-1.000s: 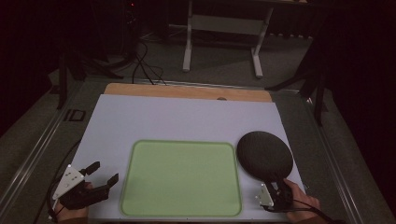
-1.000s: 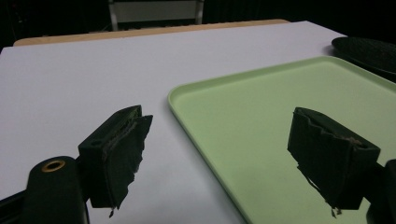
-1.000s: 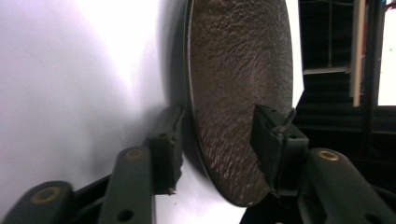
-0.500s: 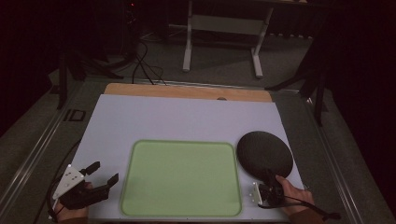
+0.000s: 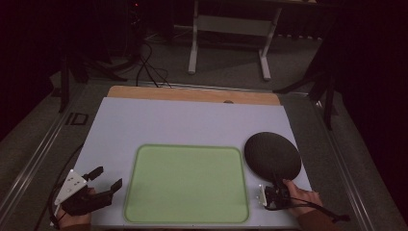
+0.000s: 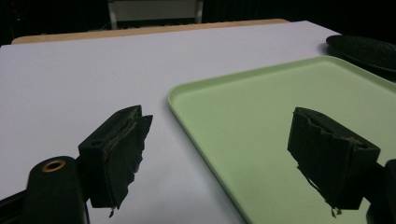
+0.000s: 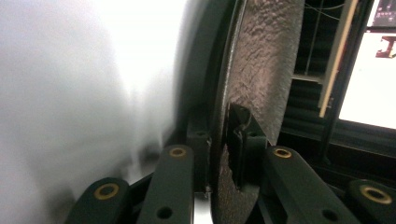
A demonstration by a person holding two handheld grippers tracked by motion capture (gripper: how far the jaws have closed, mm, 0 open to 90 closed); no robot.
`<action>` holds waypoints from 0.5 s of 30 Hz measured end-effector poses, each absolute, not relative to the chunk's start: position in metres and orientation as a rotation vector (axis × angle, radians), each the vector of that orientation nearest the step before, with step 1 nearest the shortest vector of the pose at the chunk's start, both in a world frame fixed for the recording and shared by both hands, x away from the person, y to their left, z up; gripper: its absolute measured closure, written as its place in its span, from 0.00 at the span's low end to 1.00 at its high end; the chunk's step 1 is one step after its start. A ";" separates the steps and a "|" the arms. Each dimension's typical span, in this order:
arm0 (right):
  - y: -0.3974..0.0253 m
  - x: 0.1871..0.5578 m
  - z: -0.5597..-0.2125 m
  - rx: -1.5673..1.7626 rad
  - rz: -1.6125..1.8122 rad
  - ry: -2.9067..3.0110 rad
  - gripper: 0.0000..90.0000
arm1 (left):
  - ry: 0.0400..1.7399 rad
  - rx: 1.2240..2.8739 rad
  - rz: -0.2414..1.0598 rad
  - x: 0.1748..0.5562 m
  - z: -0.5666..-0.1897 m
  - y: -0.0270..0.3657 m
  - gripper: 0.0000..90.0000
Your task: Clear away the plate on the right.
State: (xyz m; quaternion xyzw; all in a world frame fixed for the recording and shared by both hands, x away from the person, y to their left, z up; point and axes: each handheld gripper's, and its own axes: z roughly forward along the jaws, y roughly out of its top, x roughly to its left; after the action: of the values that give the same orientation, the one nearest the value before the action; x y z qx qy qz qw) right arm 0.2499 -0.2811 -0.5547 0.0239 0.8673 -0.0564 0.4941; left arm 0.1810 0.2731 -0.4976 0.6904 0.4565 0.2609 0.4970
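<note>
A round black plate lies at the table's near right, beside the light green tray. My right gripper is shut on the plate's near rim, turned on its side; in the right gripper view the rough dark plate stands edge-on between the jaws. My left gripper rests open at the near left, just off the tray's left edge. In the left gripper view its two black pads stand wide apart, straddling the green tray's rim, with nothing between them. The plate shows at the far right there.
The white table surface stretches back to a wooden strip at the far edge. Beyond it are a metal stand and cables on the floor. A person's hands hold both grippers at the bottom edge.
My right gripper has shifted slightly left and forward along the plate's near rim and is clamped on it. The left gripper has stayed put.
</note>
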 end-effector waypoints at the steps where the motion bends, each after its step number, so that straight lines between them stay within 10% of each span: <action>1: -0.282 0.249 -0.554 0.065 -0.138 2.089 0.92 | 1.106 1.672 0.632 0.181 -0.498 0.273 0.21; 15: -0.284 0.251 -0.539 0.087 -0.158 2.058 0.94 | 1.110 1.669 0.631 0.181 -0.498 0.273 0.21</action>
State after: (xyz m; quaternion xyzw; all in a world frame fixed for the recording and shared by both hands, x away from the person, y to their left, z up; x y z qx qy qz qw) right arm 0.2514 -0.2840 -0.5387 0.0363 0.8554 -0.0658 0.5125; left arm 0.1813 0.2731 -0.4979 0.6891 0.4585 0.2606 0.4970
